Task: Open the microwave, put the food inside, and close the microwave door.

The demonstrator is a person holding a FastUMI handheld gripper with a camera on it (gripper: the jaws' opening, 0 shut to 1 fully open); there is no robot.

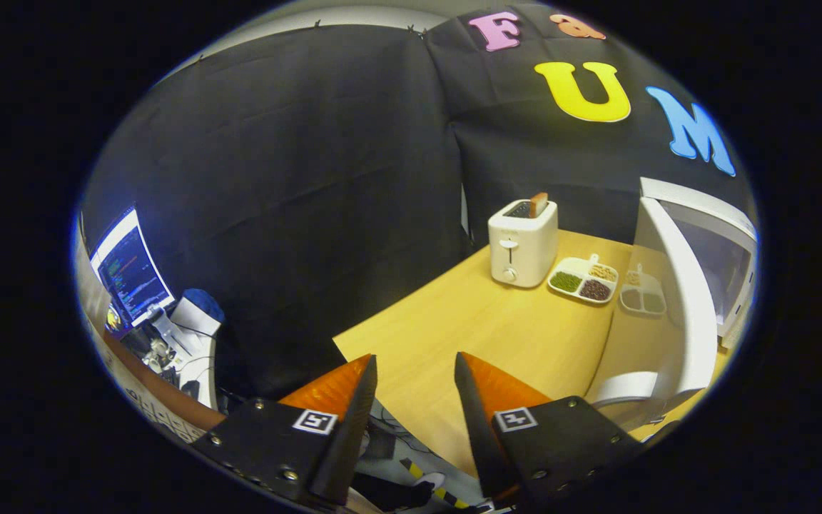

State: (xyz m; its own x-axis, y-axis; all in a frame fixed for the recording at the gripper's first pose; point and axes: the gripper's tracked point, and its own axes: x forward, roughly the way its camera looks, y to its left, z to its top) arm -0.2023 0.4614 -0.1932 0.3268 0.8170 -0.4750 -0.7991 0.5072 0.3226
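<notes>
Black cloth on the booth walls, wooden table [496, 335] out front. Toward its far corner, white toaster [523, 243] with a slice of bread [538, 204] upright in a slot. Just beside it, divided white tray [584, 279] with three compartments: green bits, dark brown bits, pale tan bits; hard to tell what food exactly. Right of that, white microwave [721, 257] with door [675, 314] swung open, tray mirrored in the door's glass; cavity only partly seen, contents unclear. Gripper [414, 378] near the table's near edge, fingers spread wide, nothing between them, well apart from tray and door. Off past the table, lit monitor [129, 268] and cluttered gear, too small to make out.
</notes>
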